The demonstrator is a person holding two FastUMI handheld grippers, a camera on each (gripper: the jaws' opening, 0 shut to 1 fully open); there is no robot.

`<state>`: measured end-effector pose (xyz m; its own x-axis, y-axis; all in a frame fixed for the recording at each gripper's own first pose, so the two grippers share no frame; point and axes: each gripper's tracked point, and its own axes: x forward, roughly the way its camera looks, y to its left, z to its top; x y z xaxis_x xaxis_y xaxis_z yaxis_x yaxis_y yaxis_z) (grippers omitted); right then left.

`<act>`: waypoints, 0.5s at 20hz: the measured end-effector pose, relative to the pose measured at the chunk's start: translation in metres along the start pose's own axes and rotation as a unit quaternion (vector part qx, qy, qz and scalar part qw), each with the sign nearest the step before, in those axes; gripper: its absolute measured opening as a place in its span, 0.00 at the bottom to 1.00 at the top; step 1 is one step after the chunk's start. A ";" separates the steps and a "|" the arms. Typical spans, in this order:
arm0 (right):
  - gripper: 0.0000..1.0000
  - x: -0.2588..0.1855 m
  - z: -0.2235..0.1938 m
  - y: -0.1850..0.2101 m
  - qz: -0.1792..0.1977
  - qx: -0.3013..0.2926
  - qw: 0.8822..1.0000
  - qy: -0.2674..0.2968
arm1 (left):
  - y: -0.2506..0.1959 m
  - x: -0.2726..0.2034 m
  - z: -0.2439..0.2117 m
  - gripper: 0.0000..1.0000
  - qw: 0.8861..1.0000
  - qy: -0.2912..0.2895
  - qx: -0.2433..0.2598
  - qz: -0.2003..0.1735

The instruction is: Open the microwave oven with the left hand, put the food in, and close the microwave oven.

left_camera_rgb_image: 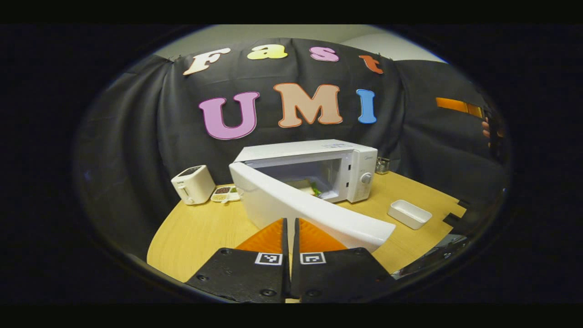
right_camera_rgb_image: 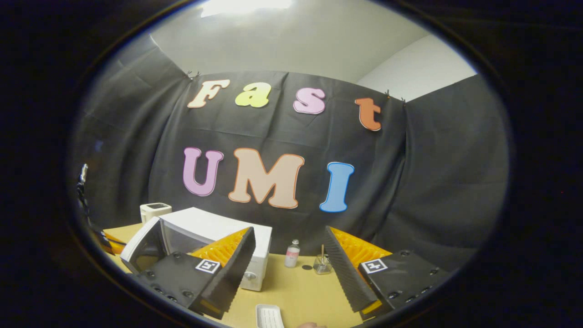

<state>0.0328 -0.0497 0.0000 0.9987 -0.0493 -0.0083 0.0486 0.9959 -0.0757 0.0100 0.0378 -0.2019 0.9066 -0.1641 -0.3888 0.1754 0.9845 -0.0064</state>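
Observation:
The white microwave [left_camera_rgb_image: 350, 168] stands at the middle of the wooden table, and its door [left_camera_rgb_image: 314, 214] hangs wide open toward me. Inside the cavity lies the food [left_camera_rgb_image: 309, 186], a pale piece with some green on it. My left gripper [left_camera_rgb_image: 290, 222] is shut with nothing between its fingers, its tips right at the door's outer face. In the right gripper view the microwave [right_camera_rgb_image: 214, 228] sits low on the left with its door [right_camera_rgb_image: 139, 246] swung out. My right gripper [right_camera_rgb_image: 289, 230] is held wide open above the table, to the right of the microwave, and it holds nothing.
Left of the microwave are a white toaster [left_camera_rgb_image: 193, 183] and a small dish of snacks [left_camera_rgb_image: 225, 193]. A white rectangular tray [left_camera_rgb_image: 409, 213] lies to the right, a glass jar [left_camera_rgb_image: 382, 165] behind. A small bottle [right_camera_rgb_image: 292, 253] stands by the jar [right_camera_rgb_image: 322, 264]. A hand [left_camera_rgb_image: 489, 130] shows far right.

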 end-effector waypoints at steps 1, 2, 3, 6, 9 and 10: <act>0.97 -0.001 -0.003 -0.002 0.000 0.005 1.000 0.004 | -0.003 0.004 0.003 0.00 1.000 -0.002 0.001 -0.002; 0.97 -0.003 -0.005 -0.004 0.000 0.009 1.000 0.006 | -0.007 0.009 0.005 0.00 1.000 -0.002 0.003 -0.003; 0.97 -0.004 -0.006 -0.007 -0.001 0.011 1.000 0.007 | -0.011 0.013 0.007 0.01 1.000 -0.003 0.003 -0.006; 0.96 -0.006 -0.006 -0.019 -0.009 0.007 1.000 0.005 | -0.024 0.024 0.011 0.01 1.000 -0.004 0.008 -0.018; 0.96 -0.008 -0.013 -0.025 -0.013 0.011 1.000 0.011 | -0.035 0.035 0.014 0.00 0.999 -0.004 0.017 -0.030; 0.96 -0.008 -0.018 -0.025 -0.011 0.015 1.000 0.017 | -0.039 0.038 0.014 0.00 0.999 -0.002 0.019 -0.033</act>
<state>0.0231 -0.0757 -0.0162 0.9965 -0.0725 -0.0405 0.0706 0.9964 -0.0465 0.0427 -0.0077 -0.2037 0.8944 -0.2287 -0.3845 0.2491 0.9685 0.0033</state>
